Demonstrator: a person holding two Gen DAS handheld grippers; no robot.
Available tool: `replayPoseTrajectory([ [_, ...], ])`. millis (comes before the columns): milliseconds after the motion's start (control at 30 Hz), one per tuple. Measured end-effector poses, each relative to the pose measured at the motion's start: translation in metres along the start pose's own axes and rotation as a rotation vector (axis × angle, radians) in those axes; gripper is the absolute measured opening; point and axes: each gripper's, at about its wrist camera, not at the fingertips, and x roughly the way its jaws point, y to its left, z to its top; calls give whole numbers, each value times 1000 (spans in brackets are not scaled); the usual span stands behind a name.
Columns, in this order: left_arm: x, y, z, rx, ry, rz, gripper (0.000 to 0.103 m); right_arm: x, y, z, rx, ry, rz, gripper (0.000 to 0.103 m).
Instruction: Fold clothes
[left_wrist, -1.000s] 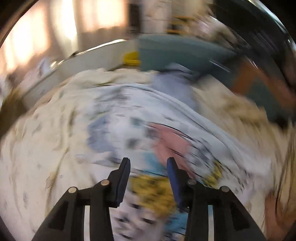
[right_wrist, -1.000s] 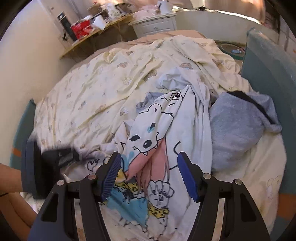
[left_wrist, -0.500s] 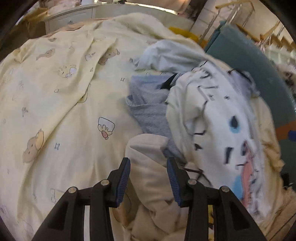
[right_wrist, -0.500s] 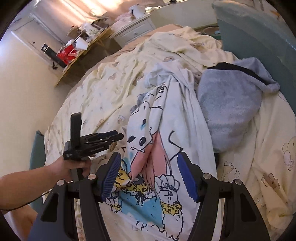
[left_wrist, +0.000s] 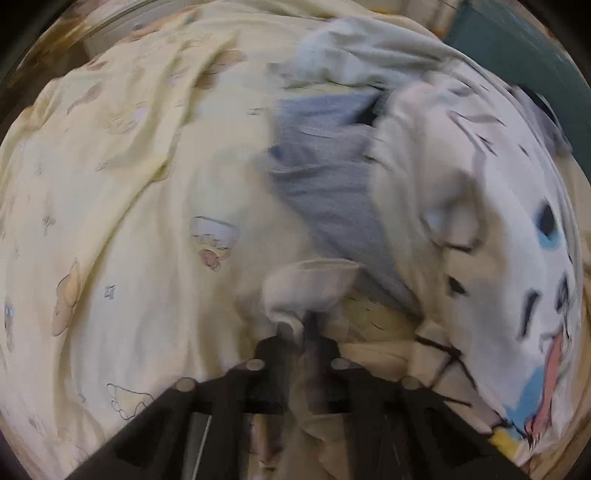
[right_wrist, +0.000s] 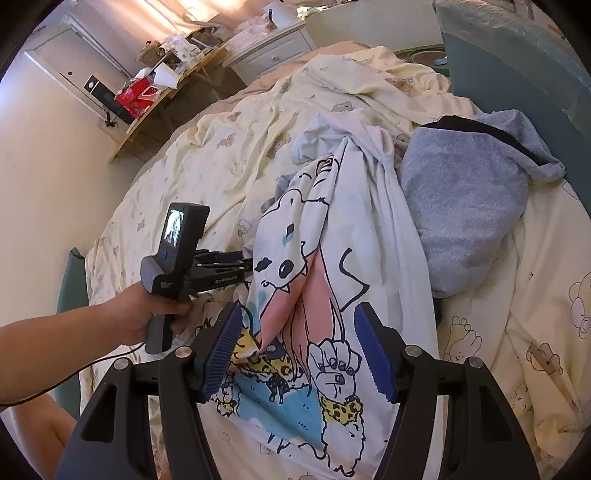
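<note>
Two grippers: left fingers (left_wrist: 295, 332) clenched on white cloth fold (left_wrist: 310, 288), right fingers (right_wrist: 364, 339) spread (above cartoon shirt (right_wrist: 332, 295)).

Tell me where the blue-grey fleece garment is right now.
In the right wrist view the blue-grey fleece garment lies bunched on the bed, right of the cartoon-print shirt and touching it, beside the teal bed frame.

"GenRobot.AI" reads along the left tongs (right_wrist: 248, 266) body.
</note>
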Motion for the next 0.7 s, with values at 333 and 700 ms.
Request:
replayPoseTrajectory([
  [333, -88, 3, -16, 79, -207, 49, 5, -14, 8, -1, -10, -21, -8, 68],
  [700, -186, 59, -42, 33, -330, 207, 5, -41, 47, -6, -110, -22, -68, 68],
])
